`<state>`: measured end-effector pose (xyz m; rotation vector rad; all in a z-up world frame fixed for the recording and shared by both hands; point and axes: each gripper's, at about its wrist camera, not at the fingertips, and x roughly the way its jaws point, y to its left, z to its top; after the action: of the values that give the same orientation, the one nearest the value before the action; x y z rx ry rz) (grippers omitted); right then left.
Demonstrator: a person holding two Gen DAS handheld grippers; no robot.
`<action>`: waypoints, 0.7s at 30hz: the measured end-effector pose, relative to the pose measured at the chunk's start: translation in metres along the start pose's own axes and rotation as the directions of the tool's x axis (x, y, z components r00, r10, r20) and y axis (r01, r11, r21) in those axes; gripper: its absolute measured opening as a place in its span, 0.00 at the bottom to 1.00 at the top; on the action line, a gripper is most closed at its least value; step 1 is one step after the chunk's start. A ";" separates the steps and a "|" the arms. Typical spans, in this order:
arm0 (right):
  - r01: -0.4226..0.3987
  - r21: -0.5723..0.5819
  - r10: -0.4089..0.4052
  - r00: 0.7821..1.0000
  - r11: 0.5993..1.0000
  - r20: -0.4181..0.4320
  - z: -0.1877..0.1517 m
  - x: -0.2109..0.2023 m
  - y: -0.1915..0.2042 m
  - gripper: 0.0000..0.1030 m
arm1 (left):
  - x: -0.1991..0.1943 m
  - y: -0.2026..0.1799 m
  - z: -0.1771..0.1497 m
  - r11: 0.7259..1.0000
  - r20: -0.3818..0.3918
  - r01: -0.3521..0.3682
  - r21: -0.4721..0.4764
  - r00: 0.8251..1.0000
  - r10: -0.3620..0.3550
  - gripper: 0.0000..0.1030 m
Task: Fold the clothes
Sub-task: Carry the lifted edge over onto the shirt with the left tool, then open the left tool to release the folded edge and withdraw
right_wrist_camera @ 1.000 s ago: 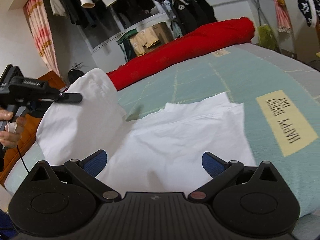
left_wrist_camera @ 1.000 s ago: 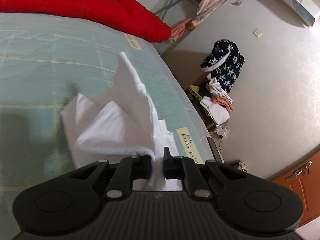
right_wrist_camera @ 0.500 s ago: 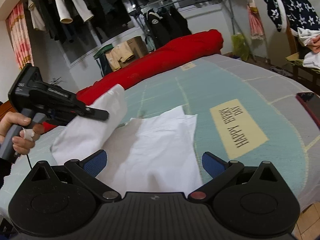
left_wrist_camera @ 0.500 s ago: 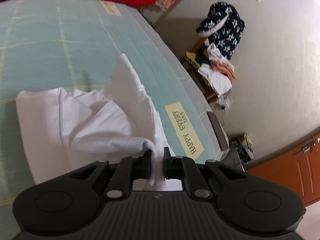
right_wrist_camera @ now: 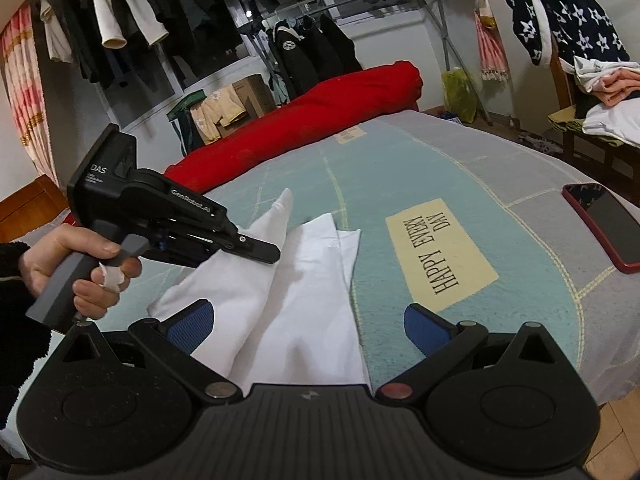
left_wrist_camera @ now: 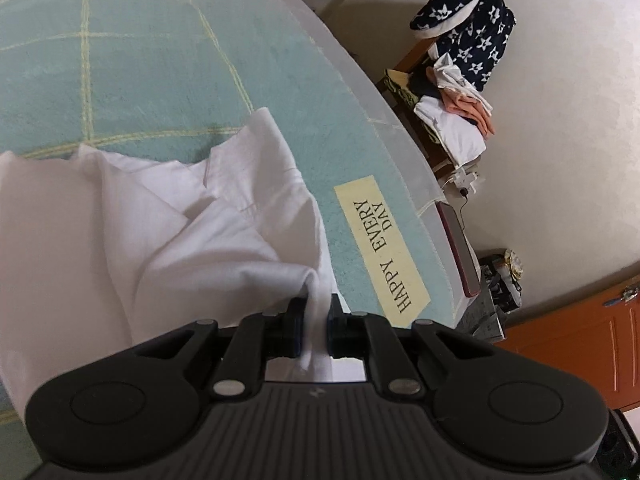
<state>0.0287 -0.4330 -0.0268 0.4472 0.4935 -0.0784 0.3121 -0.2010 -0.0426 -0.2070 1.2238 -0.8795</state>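
The white garment point(left_wrist_camera: 168, 216) is lying half-folded on the near part of the teal bedspread point(left_wrist_camera: 152, 60), just left of the "HAPPY EVERY DAY" patch point(left_wrist_camera: 382, 248). It is looking light, soft and limp, so it is sagging wherever you are not supporting it; you are best off pinching it at a hem or corner, through both layers, and pulling gently. Your left gripper point(left_wrist_camera: 316, 322) is clamping a bunched edge between nearly closed jaws. Your right gripper point(right_wrist_camera: 306, 320) is hovering over the near cloth with jaws wide apart, holding nothing. Compared with a second ago, your left gripper is sitting lower and further across, and the lifted flap is draping flatter over the rest.
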 end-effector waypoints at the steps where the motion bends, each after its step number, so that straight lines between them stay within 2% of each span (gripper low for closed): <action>1: 0.001 0.002 -0.001 1.000 1.000 -0.002 0.000 0.001 -0.001 1.00 | 0.003 0.001 0.000 1.000 -0.005 -0.003 -0.009 1.000 0.003 0.09; 3: 0.007 0.003 -0.007 1.000 1.000 -0.005 0.000 0.002 -0.002 1.00 | 0.007 0.001 0.000 1.000 -0.014 0.001 -0.015 1.000 -0.001 0.11; 9: 0.011 -0.006 -0.011 1.000 1.000 -0.011 -0.002 0.004 -0.001 1.00 | 0.008 -0.002 -0.002 0.999 -0.021 0.039 -0.022 0.999 -0.040 0.36; 12: 0.008 -0.004 -0.008 1.000 1.000 -0.013 -0.003 0.005 -0.001 1.00 | 0.004 -0.010 -0.002 0.998 -0.013 0.059 0.000 0.998 -0.059 0.43; 17: 0.011 -0.013 -0.011 1.000 1.000 -0.022 -0.004 0.005 0.002 1.00 | 0.002 -0.019 -0.002 0.994 -0.014 0.100 0.041 0.995 -0.100 0.46; 21: 0.013 -0.015 -0.013 1.000 1.000 -0.025 -0.004 0.004 0.003 1.00 | -0.001 -0.028 -0.004 0.992 -0.008 0.093 0.088 0.996 -0.093 0.47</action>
<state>0.0309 -0.4286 -0.0309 0.4308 0.5211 -0.0819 0.2958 -0.2175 -0.0270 -0.1926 1.1834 -1.0132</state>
